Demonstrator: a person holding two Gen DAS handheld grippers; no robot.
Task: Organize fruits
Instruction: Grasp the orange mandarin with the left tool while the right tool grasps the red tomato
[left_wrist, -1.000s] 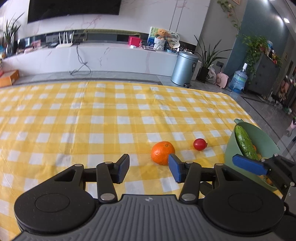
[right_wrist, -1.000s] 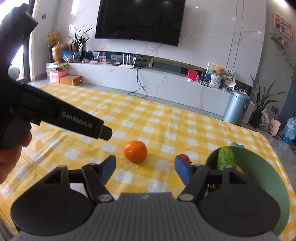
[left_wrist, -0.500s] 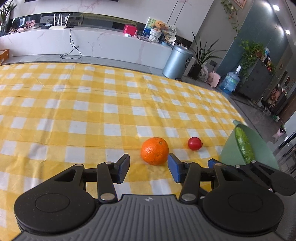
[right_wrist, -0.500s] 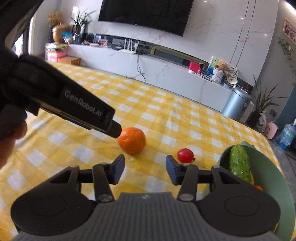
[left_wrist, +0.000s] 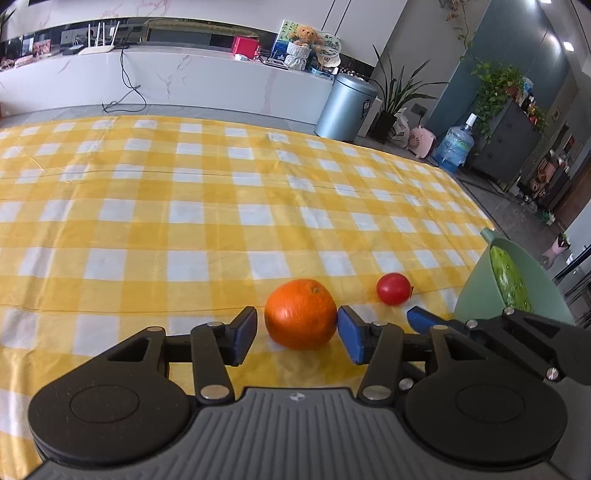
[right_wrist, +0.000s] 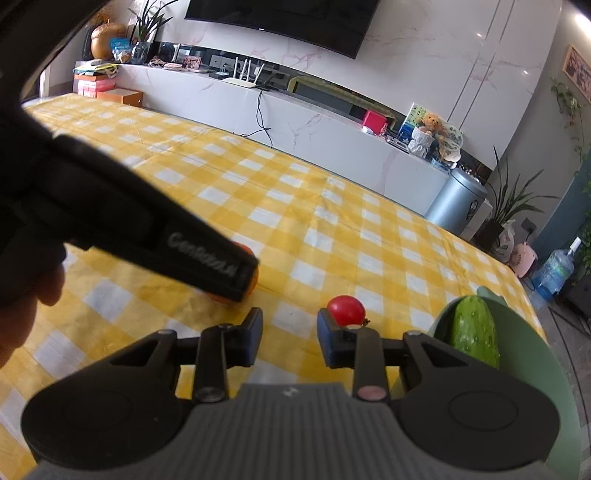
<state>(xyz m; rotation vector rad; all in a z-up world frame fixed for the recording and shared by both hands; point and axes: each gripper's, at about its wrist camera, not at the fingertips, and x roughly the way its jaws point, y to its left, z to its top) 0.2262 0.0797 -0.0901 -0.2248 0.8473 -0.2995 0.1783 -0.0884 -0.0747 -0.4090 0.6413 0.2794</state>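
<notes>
An orange (left_wrist: 301, 314) lies on the yellow checked tablecloth between the open fingers of my left gripper (left_wrist: 297, 334); the right pad touches or nearly touches it, the left pad stands apart. A small red tomato (left_wrist: 393, 288) lies just to its right. In the right wrist view the tomato (right_wrist: 346, 310) sits just beyond the right fingertip of my open, empty right gripper (right_wrist: 289, 336). The left gripper's body hides most of the orange (right_wrist: 250, 280) there. A green bowl (right_wrist: 546, 369) at the right holds a cucumber (right_wrist: 474, 334).
The bowl (left_wrist: 476, 291) stands near the table's right edge, with the right gripper's blue fingertip (left_wrist: 421, 319) in front of it. Beyond the table are a white cabinet, a metal bin (left_wrist: 345, 107) and a water bottle (left_wrist: 454, 147).
My left gripper has moved forward until the orange sits between its fingers. My right gripper has moved forward toward the tomato and its fingers have narrowed somewhat.
</notes>
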